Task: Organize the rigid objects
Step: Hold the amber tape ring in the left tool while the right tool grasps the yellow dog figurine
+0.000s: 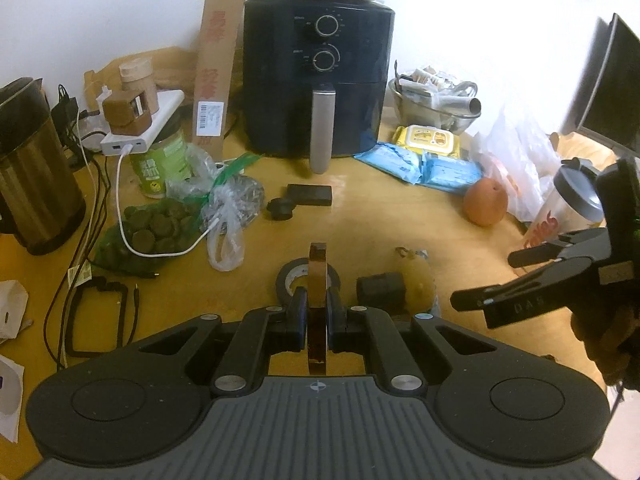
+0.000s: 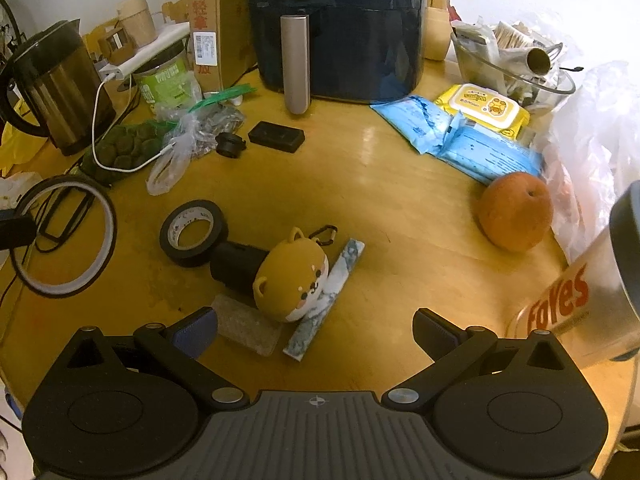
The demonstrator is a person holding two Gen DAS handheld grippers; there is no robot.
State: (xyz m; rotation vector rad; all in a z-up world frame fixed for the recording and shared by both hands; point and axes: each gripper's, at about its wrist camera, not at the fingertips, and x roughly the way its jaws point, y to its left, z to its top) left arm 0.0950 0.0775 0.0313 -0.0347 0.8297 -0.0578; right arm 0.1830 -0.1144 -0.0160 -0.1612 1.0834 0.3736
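Right wrist: two tape rolls [image 2: 194,233].

On the wooden table [image 2: 400,208]: 2 tape rolls, 1 wide black [image 2: 193,233] and 1 thin amber ring [image 2: 64,236]; 2 blue wipe packets [image 2: 464,140], perhaps more; 1 orange round fruit [image 2: 515,210].

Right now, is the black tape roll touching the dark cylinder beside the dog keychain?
Touching. The right wrist view shows the black tape roll overlapping the end of the dark cylinder with no table visible between them.
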